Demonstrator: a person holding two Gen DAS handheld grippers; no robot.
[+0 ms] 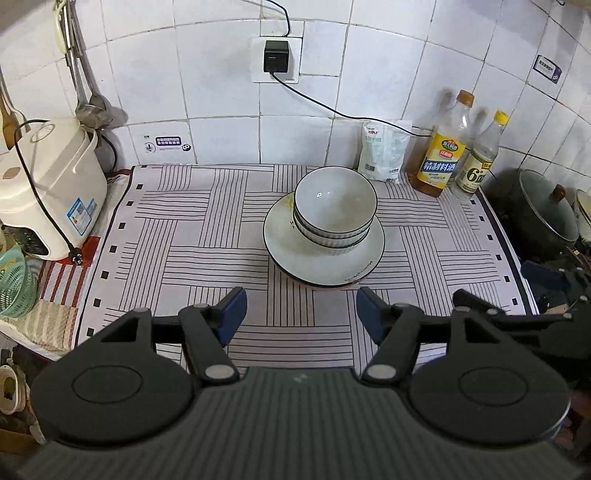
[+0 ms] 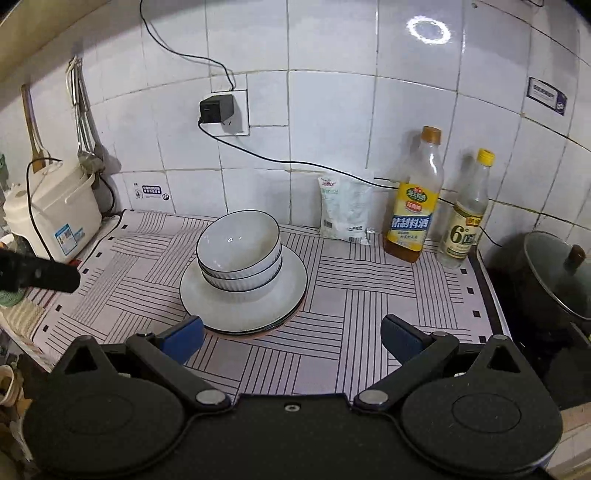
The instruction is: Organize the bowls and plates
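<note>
Two grippers, left gripper (image 1: 301, 314) and right gripper (image 2: 291, 338), are hovering with jaws spread wide, holding nothing. At 12 o'clock, bowls (image 1: 334, 210) are nesting on plates (image 1: 295, 240) mid-surface (image 1: 184, 240); the lower plates' edges are barely showing.

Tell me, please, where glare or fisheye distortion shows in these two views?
Right wrist view: a ring-shaped light reflection glares on the upper wall tiles, and tile lines bow strongly. Left wrist view: no such ring, only small highlights inside the top bowl; corners darken in both.
</note>
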